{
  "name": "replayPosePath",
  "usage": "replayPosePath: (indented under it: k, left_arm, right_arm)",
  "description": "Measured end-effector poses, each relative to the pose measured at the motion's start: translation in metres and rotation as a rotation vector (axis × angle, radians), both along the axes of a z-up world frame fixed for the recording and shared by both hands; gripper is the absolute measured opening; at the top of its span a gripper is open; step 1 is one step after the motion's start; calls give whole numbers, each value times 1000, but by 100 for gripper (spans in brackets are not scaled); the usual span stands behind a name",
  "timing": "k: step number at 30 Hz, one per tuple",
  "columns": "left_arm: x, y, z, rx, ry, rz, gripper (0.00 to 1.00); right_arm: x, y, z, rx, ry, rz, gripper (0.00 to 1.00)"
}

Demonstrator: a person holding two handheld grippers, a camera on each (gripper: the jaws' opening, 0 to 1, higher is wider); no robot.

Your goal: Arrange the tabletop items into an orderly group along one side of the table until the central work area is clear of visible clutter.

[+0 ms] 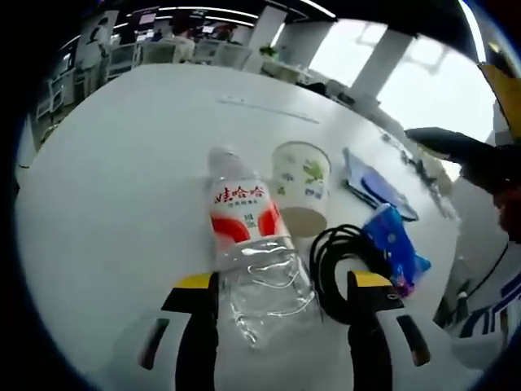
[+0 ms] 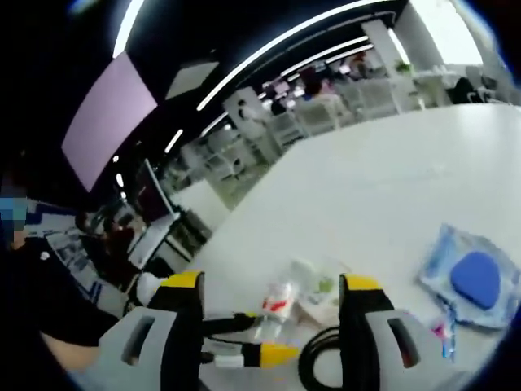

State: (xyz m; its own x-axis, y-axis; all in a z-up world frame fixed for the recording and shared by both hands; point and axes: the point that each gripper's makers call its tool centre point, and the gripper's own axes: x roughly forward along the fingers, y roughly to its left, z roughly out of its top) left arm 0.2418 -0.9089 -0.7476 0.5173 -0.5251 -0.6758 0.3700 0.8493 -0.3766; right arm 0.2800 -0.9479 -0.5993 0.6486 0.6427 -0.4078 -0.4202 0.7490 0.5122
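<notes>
A clear water bottle [image 1: 248, 244] with a red and white label lies on its side on the white table [image 1: 122, 179]. Its base reaches in between the jaws of my left gripper [image 1: 281, 314], which is open and not closed on it. A paper cup [image 1: 301, 186] with green print lies tipped beside the bottle. To the right of them are a coiled black cable [image 1: 338, 261], a small blue packet [image 1: 396, 248] and a blue pouch [image 1: 373, 186]. My right gripper [image 2: 273, 326] hangs open above the table, looking down on the bottle [image 2: 277, 308], the cup [image 2: 321, 297] and the left gripper [image 2: 244, 340].
The blue pouch [image 2: 472, 278] and the cable [image 2: 321, 366] lie near the table's edge. A person's sleeve [image 1: 488, 269] and a dark shape [image 1: 452, 145] come in from the right. A person [image 2: 41, 326] stands at the left, with office chairs and desks beyond.
</notes>
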Motion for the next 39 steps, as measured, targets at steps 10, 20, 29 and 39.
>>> replayPosePath:
  k: [10, 20, 29, 39]
  left_arm:
    - [5, 8, -5, 40, -46, 57, 48]
    - [12, 5, -8, 86, -80, 47, 49]
    - [15, 6, -6, 90, -90, 64, 49]
    - [14, 7, -7, 109, -95, 87, 48]
  right_arm:
    - [34, 39, -26, 67, 94, -26, 62]
    - [70, 48, -57, -123, 109, 81, 58]
    - [85, 68, -94, -132, 246, 98, 48]
    - [74, 65, -135, -174, 413, 94, 44]
